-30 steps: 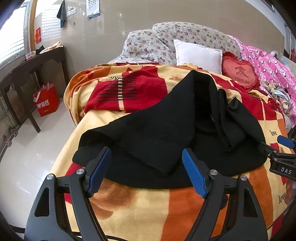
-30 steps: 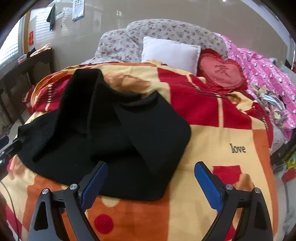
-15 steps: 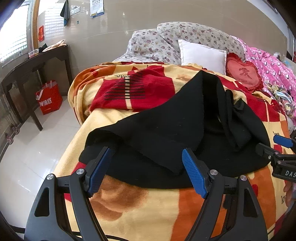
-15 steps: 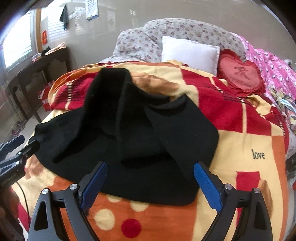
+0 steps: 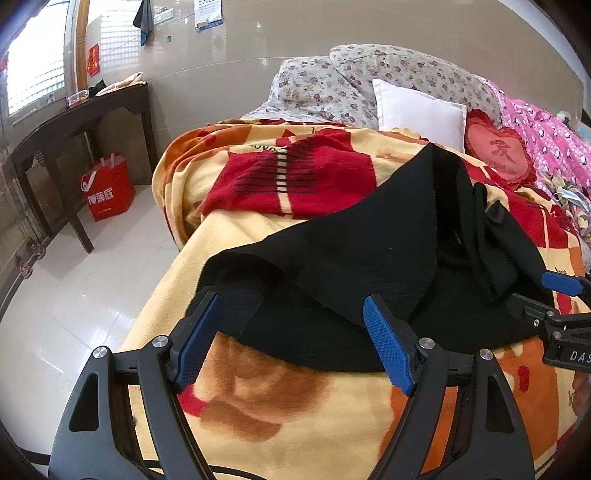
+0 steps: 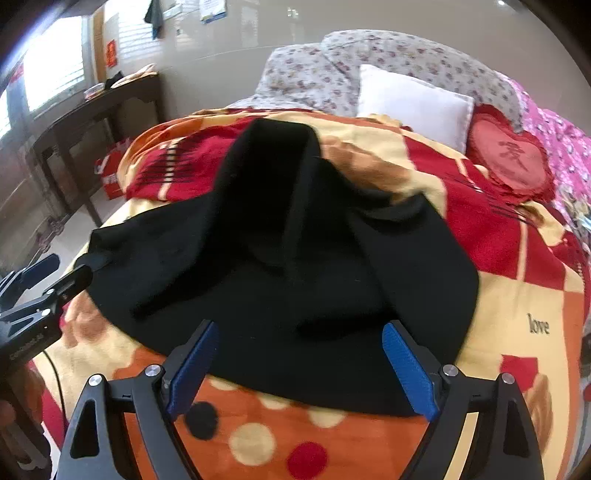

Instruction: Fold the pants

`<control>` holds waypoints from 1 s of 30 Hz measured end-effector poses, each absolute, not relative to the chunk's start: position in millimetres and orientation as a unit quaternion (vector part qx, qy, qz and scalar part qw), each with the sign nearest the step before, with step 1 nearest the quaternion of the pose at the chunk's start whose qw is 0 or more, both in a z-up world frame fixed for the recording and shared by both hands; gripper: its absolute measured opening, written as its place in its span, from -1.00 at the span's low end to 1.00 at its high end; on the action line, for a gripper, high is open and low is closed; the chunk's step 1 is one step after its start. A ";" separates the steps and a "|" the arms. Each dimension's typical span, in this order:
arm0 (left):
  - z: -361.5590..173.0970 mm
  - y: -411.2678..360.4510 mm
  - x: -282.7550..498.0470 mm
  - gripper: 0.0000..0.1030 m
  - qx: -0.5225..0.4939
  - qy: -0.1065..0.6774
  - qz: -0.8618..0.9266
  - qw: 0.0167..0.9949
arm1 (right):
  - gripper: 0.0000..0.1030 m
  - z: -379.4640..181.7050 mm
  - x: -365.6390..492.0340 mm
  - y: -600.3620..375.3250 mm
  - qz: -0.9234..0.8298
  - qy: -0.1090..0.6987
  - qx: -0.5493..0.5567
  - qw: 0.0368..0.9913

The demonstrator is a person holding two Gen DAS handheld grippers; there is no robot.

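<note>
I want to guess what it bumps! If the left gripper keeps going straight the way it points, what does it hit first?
Probably the pants. The open left gripper points at their near edge on the blanket, with nothing between. Depth is hard to judge, so it might brush the blanket first.

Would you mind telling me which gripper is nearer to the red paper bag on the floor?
Left. The left gripper is at the pants' near edge on the bed side facing the red bag; the right gripper is farther across the bed.

I see a beige wall (image 5: 332, 33), white tiled floor (image 5: 74, 295), dark wooden table (image 5: 74, 122) and a bright window (image 5: 33, 70).
</note>
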State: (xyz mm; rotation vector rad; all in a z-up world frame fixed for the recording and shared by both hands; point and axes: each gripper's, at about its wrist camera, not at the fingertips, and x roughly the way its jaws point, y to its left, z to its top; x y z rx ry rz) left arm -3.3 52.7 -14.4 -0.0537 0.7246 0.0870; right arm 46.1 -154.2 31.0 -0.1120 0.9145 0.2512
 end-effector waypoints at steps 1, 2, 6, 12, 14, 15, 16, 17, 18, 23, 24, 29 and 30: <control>-14.4 54.6 -3.7 0.54 -0.027 0.355 0.044 0.934 | 0.72 31.1 46.5 -149.6 0.131 0.441 -0.054 0.886; -14.1 58.0 -4.8 0.54 -0.027 0.355 0.046 0.933 | 0.72 31.0 47.6 -145.9 0.142 0.442 -0.052 0.884; -11.9 71.2 -9.2 0.54 -0.028 0.353 0.059 0.933 | 0.71 29.5 57.4 -127.3 0.194 0.452 -0.027 0.870; -12.7 90.7 -14.6 0.54 -0.030 0.351 0.080 0.933 | 0.51 11.4 83.6 -96.8 0.246 0.480 0.011 0.842; -14.3 96.3 -15.1 0.54 -0.033 0.353 0.084 0.931 | 0.46 4.6 92.2 -88.6 0.256 0.491 0.024 0.832; -14.8 98.3 -15.2 0.54 -0.034 0.353 0.086 0.931 | 0.46 2.9 94.9 -85.0 0.256 0.494 0.025 0.831; -15.5 100.4 -15.3 0.54 -0.034 0.353 0.088 0.931 | 0.46 1.8 97.2 -81.3 0.255 0.495 0.025 0.830; -15.5 100.6 -14.8 0.54 -0.033 0.354 0.090 0.930 | 0.46 0.8 98.9 -78.0 0.256 0.494 0.023 0.831; -16.3 101.3 -14.6 0.54 -0.031 0.354 0.092 0.930 | 0.46 1.1 99.7 -75.4 0.257 0.491 0.020 0.832; -21.0 101.6 -11.3 0.54 -0.032 0.360 0.093 0.928 | 0.46 4.1 98.6 -68.8 0.256 0.486 0.009 0.836; -21.2 101.3 -10.9 0.54 -0.032 0.360 0.093 0.928 | 0.46 4.9 97.9 -70.8 0.258 0.487 0.010 0.835; -20.6 99.7 -10.6 0.54 -0.033 0.358 0.092 0.929 | 0.46 5.0 97.8 -70.6 0.256 0.489 0.008 0.834; -20.6 99.3 -10.7 0.54 -0.033 0.358 0.092 0.929 | 0.46 5.5 96.8 -71.1 0.256 0.488 0.008 0.834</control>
